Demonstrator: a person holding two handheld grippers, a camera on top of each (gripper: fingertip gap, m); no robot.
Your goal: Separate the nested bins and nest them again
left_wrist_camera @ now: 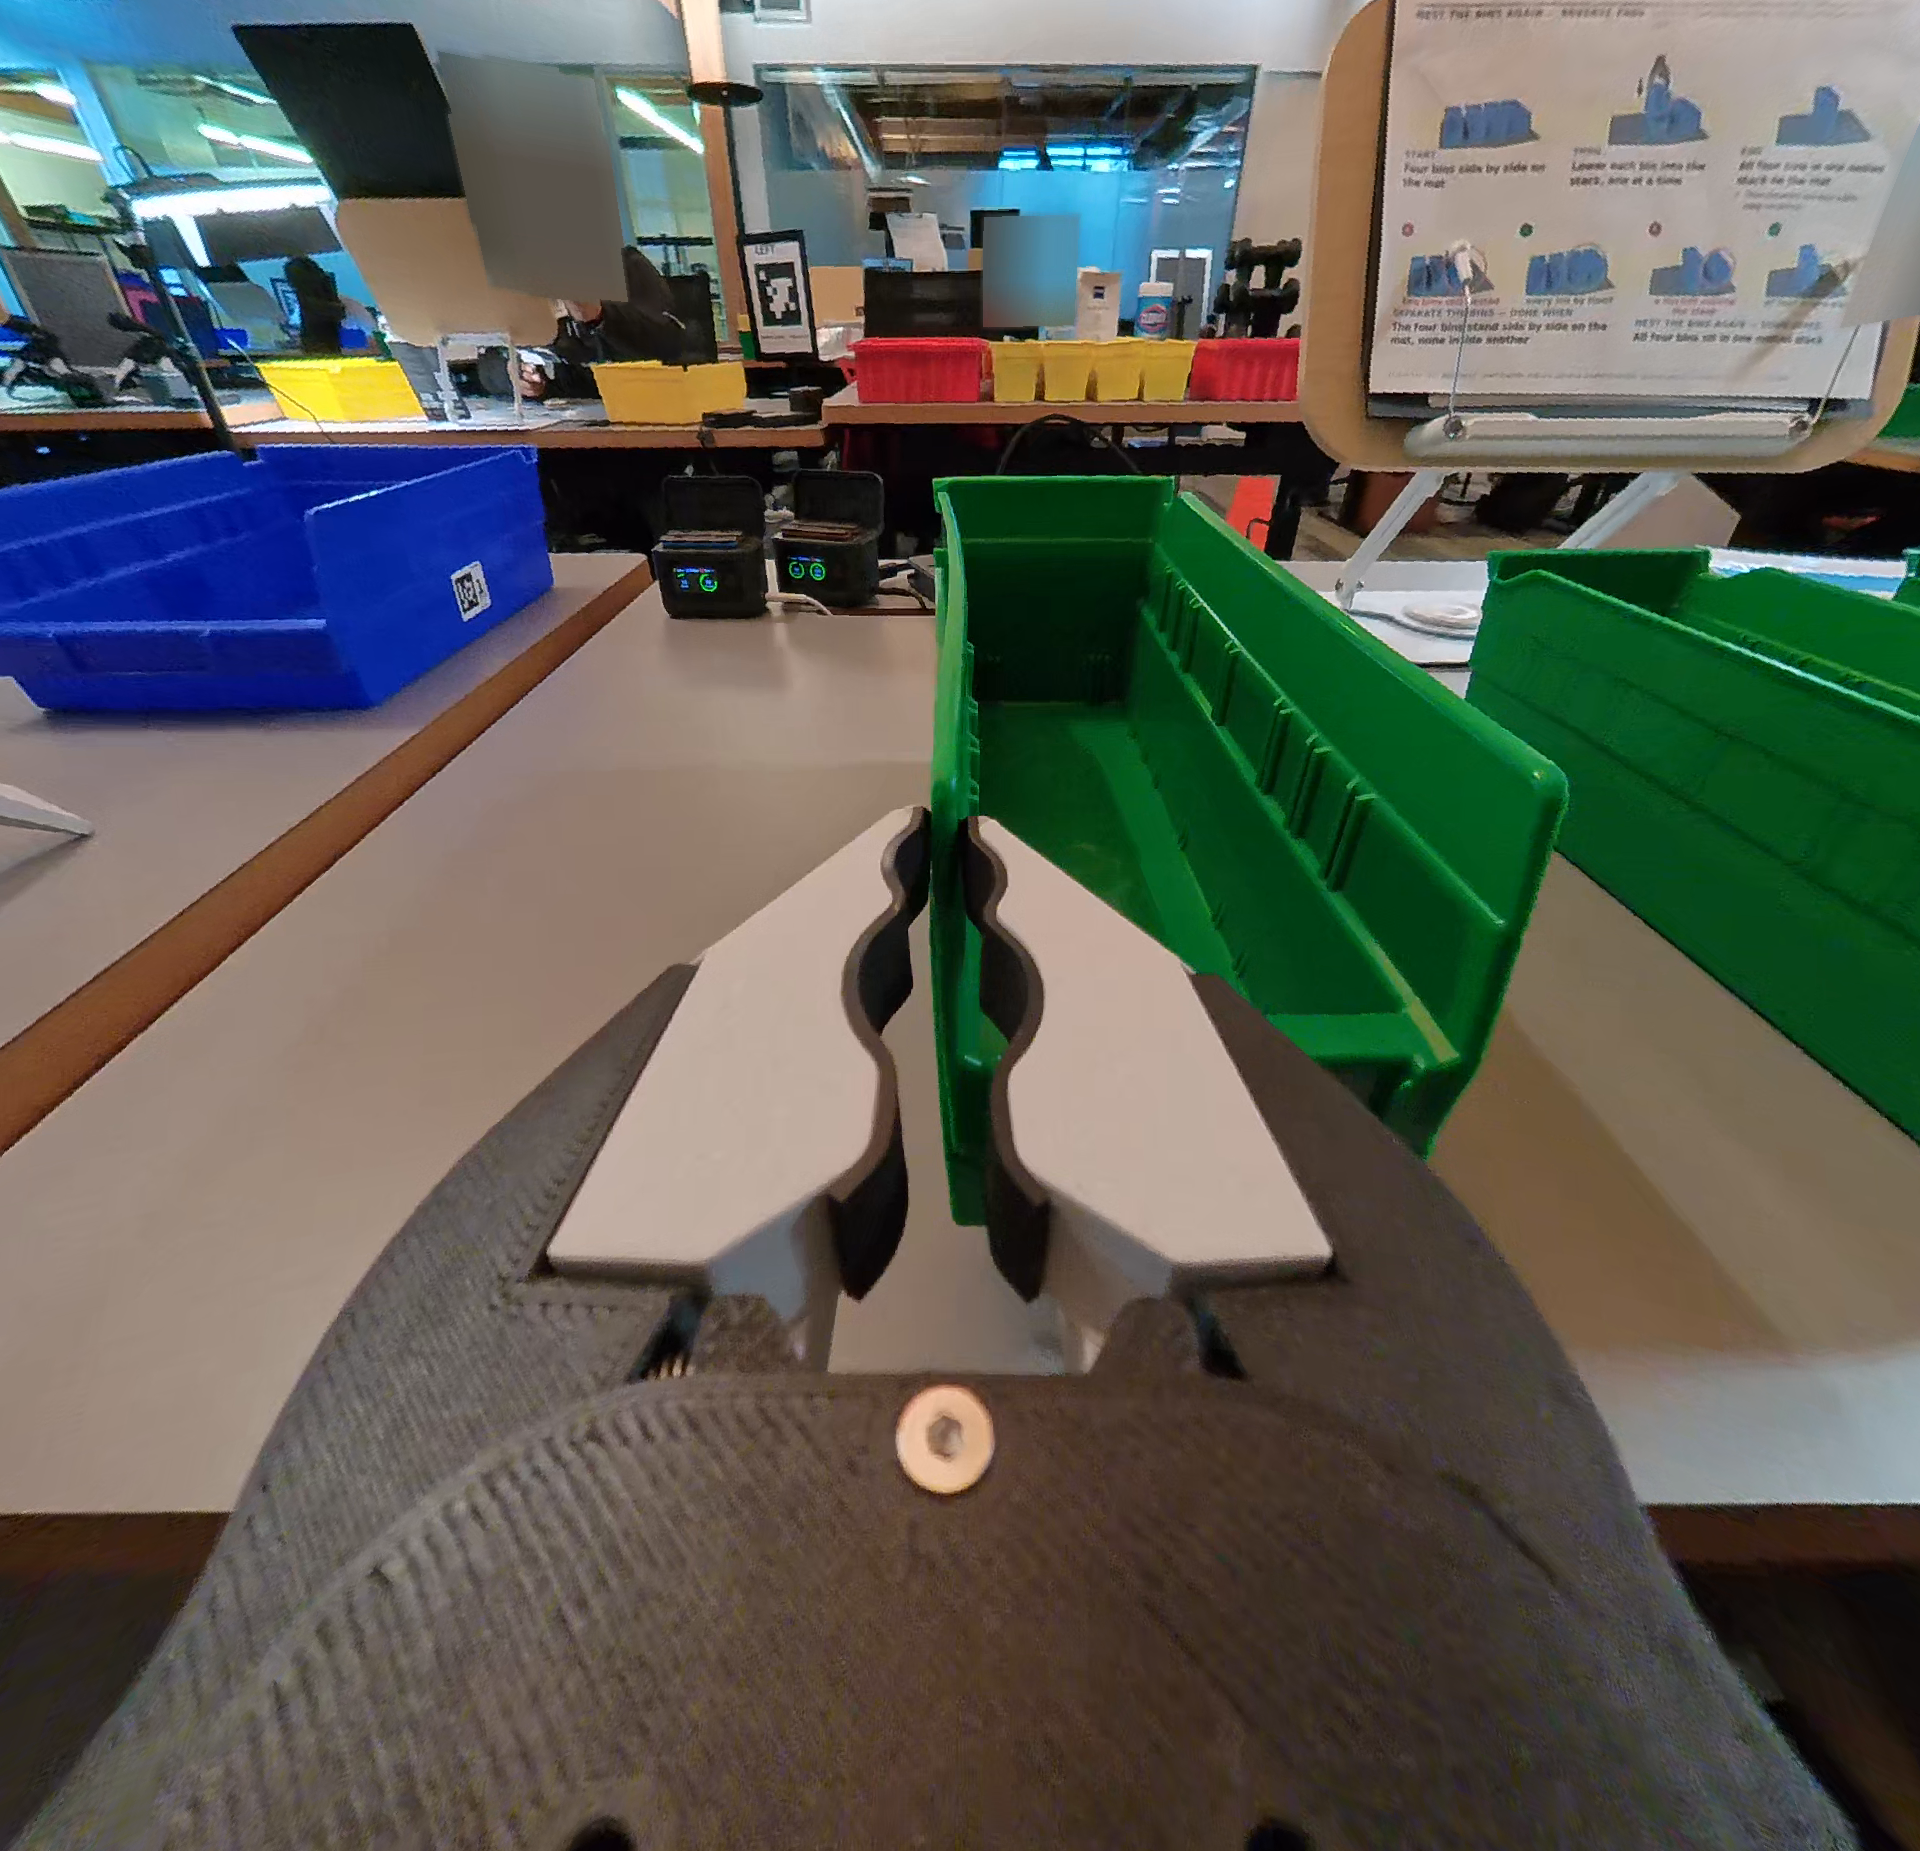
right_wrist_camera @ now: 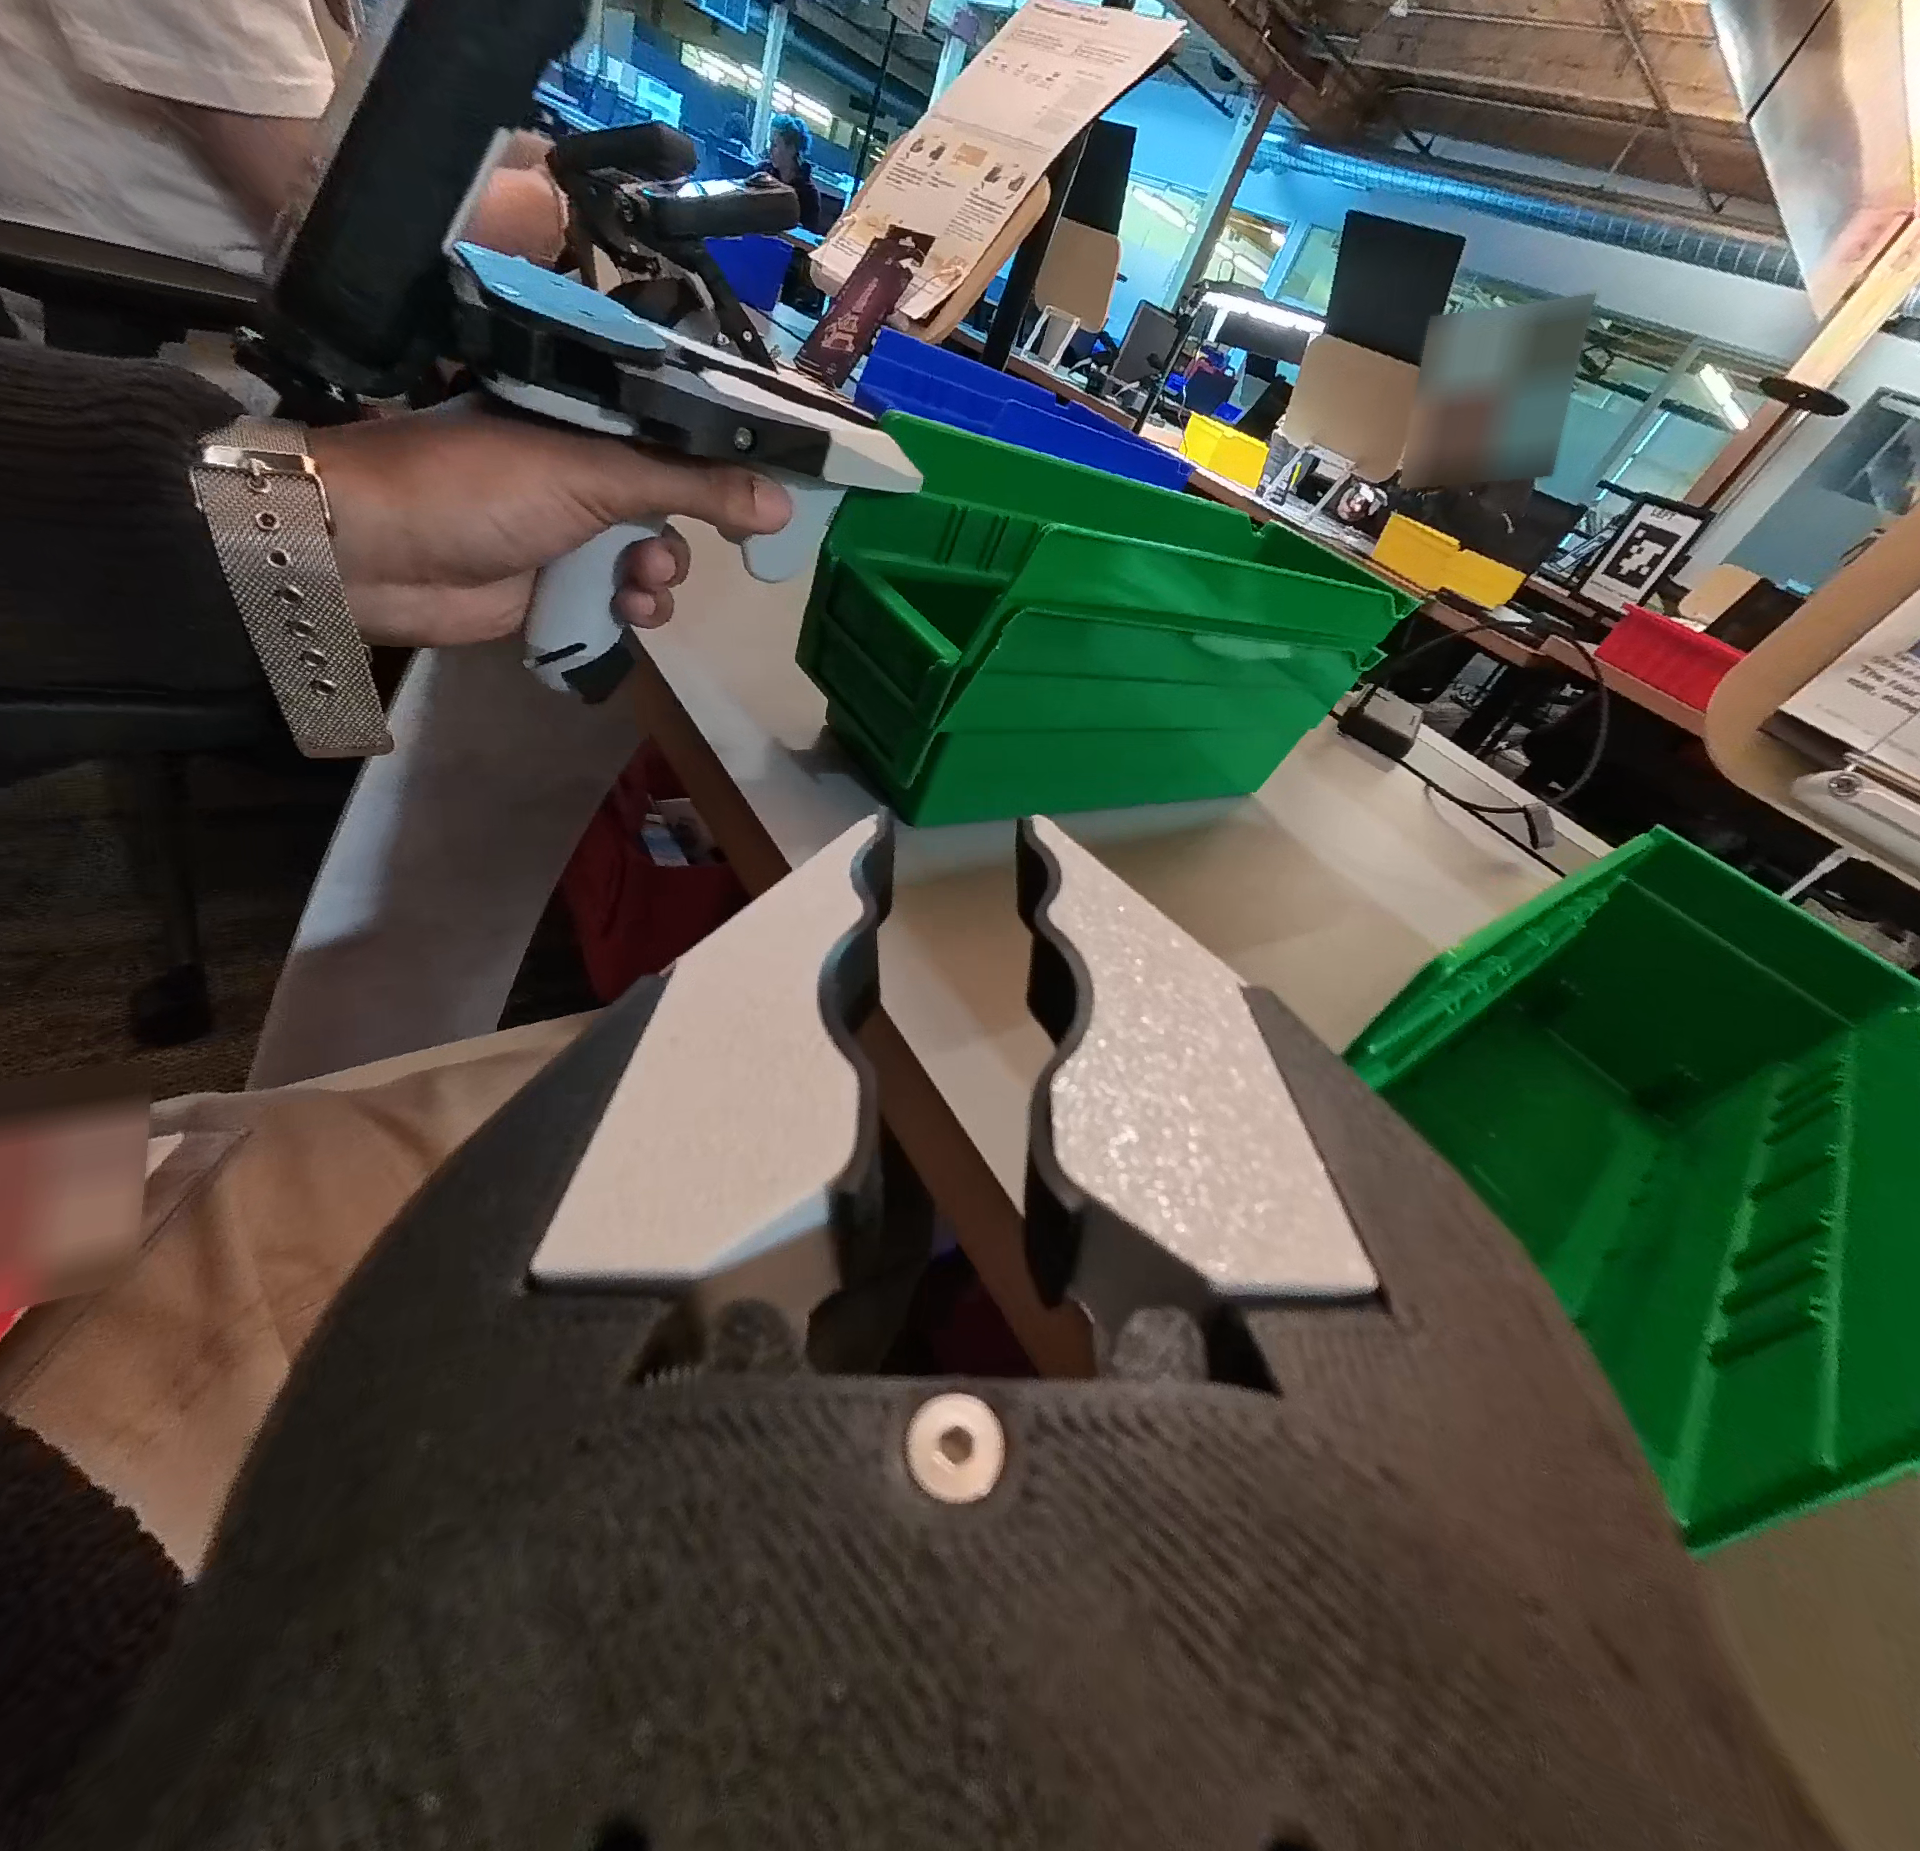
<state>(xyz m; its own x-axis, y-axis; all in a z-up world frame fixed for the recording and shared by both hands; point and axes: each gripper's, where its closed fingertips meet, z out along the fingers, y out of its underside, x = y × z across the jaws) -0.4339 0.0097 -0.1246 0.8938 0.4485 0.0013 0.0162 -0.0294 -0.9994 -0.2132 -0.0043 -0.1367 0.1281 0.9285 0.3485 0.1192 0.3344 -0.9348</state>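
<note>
Bins, green: left tongs clench the near bin's wall; a second sits beside it. Right tongs gape empty. Blue bin, two chargers behind on the desk.

There are two grippers: the left gripper and the right gripper. Green bins on the near table: at least three, and one stack may hide more. One big blue bin sits at the left of the left wrist view. Two small black boxes with lit screens stand behind.
</note>
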